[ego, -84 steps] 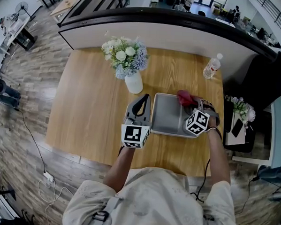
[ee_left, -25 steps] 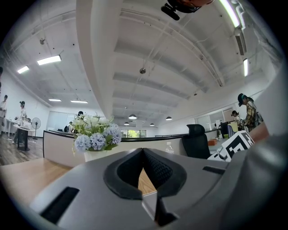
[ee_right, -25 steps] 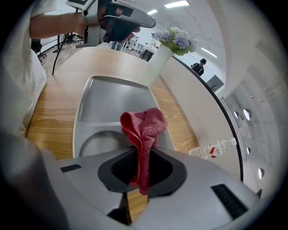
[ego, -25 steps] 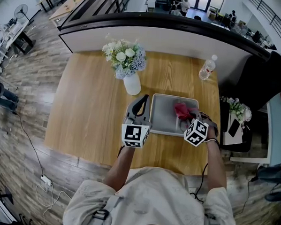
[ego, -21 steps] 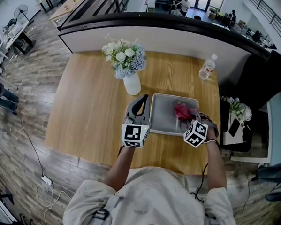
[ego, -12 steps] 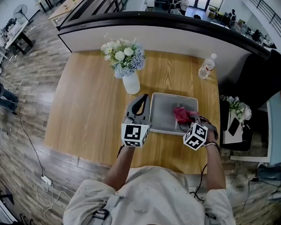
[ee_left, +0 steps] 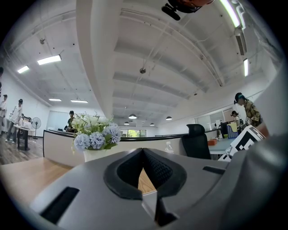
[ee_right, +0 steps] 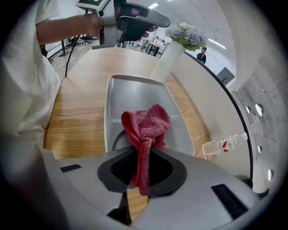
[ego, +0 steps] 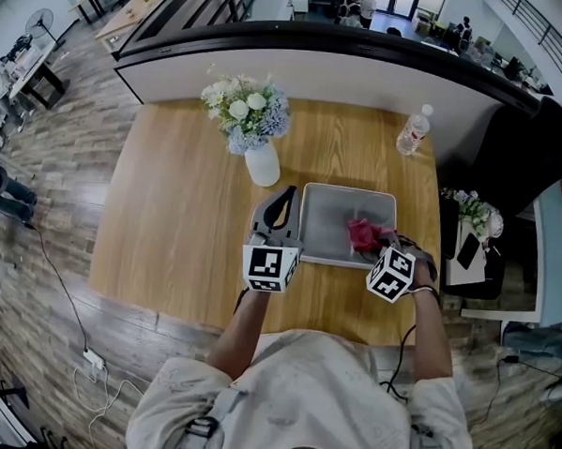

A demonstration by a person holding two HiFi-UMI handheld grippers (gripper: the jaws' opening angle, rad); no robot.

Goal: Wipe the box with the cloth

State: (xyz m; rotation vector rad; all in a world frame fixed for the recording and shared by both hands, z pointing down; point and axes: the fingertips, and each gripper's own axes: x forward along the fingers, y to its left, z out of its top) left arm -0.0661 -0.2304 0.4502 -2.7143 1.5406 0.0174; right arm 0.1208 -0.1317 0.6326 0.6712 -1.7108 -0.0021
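Task thing: the grey box (ego: 330, 212) lies flat on the table (ego: 178, 213), in front of the person.
Cloth: the red cloth (ee_right: 146, 128) is bunched on the box floor, toward 4 o'clock from the box's middle in the head view.
Right gripper: the right gripper (ee_right: 141, 168) is clamped on a narrow fold of the cloth, and the rest spills forward onto the box.
Left gripper: the left gripper (ee_left: 143, 155) has its jaws together on nothing. It lies at the box's 9 o'clock, just beside the wall.
Risk, grip: only a thin fold is held, so friction on a hard drag could likely pull the cloth free.
Risk, box: the box looks light. With the left gripper merely beside it, a push toward 3 o'clock could slide it.
Risk, coverage: the bunched cloth meets a small patch, so corners may be missed.
Writing: the bottle (ego: 413, 132), at 1 o'clock from the box, bears a red-printed label too small to read. The gripper cubes show only black-and-white square markers.
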